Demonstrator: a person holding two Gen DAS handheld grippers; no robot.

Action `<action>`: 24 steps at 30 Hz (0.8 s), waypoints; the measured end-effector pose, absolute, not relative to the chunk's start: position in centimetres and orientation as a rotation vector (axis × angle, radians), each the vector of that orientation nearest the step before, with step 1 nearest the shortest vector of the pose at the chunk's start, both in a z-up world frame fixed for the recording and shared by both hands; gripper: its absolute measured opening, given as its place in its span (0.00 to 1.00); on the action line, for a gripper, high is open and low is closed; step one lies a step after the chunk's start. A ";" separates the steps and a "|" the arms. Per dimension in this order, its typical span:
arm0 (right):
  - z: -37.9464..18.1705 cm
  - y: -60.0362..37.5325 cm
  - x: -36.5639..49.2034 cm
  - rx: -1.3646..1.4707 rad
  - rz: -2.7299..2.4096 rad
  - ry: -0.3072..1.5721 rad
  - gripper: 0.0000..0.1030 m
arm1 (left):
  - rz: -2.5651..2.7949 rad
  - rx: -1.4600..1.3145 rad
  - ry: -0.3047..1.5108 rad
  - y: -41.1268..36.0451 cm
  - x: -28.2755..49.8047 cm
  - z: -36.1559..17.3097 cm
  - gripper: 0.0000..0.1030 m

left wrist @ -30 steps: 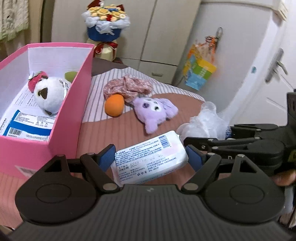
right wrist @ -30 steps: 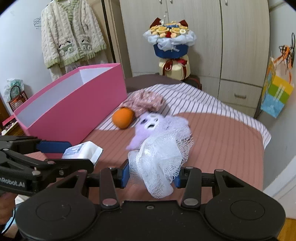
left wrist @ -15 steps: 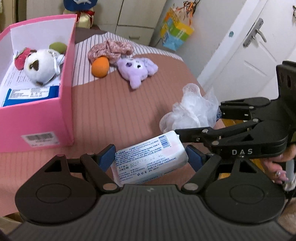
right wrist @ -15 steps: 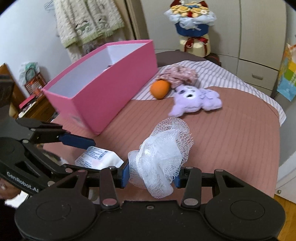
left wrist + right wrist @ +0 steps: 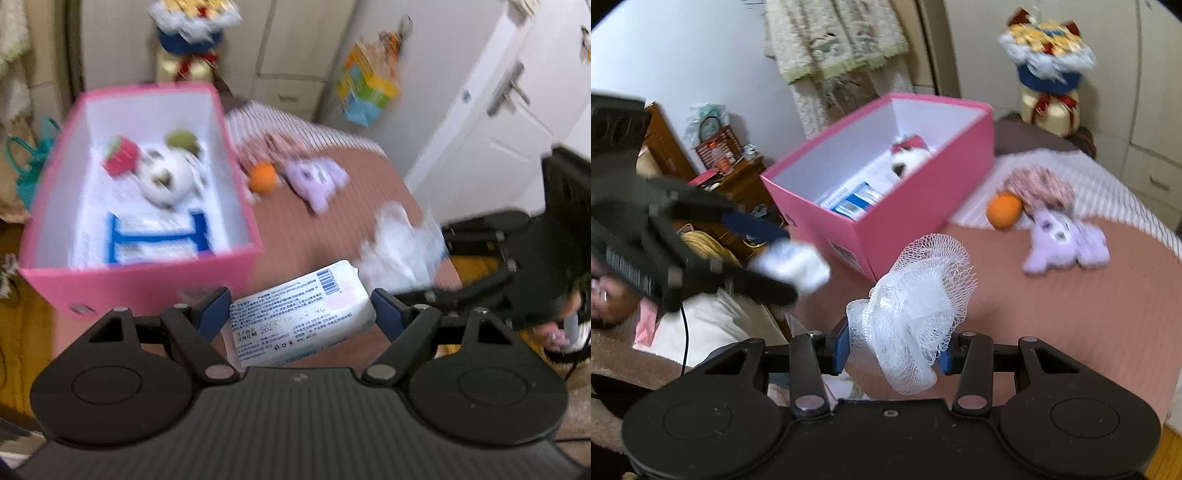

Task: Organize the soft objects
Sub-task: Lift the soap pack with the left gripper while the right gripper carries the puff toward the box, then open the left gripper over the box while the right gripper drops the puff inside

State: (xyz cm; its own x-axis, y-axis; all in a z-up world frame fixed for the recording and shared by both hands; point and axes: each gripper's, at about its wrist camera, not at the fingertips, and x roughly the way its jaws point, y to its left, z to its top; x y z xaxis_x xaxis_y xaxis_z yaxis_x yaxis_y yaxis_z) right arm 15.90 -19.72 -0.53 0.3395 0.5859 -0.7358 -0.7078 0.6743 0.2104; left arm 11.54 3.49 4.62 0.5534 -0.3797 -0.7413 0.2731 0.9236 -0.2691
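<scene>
Your left gripper (image 5: 301,314) jaws clamp the packet (image 5: 299,319), your right gripper (image 5: 892,350) the mesh puff (image 5: 916,314). The box (image 5: 236,206) holds seemingly four items; orange ball (image 5: 1004,210), purple plush (image 5: 1063,240) and cloth (image 5: 1041,192) remain on the bed (image 5: 1071,314).

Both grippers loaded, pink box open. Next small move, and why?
Probably carry the left gripper forward over the pink box and release there. It is clamped on the white tissue pack, just short of the box's near wall, with bare floor inside. The right gripper, holding the mesh sponge, sits farther off.
</scene>
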 end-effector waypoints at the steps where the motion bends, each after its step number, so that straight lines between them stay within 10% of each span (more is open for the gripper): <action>1: -0.1 -19.2 15.9 -0.168 0.856 0.867 0.48 | -0.370 -0.127 0.886 4.2 11.7 5.2 0.79; 15: 3.3 -11.0 20.8 -0.255 0.964 0.638 0.49 | -0.211 -0.185 0.766 11.3 18.7 5.9 0.79; 24: -0.2 -4.4 27.8 -0.310 1.060 0.806 0.49 | -0.049 -0.099 0.802 12.8 25.6 1.5 0.79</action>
State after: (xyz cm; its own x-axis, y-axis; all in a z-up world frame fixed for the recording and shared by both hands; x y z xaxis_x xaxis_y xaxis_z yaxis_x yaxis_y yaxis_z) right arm 27.81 -4.42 -0.23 0.2432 0.6524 -0.7178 -0.8660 0.4794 0.1423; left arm 25.58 12.81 1.46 0.6942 -0.0809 -0.7153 0.0060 0.9943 -0.1066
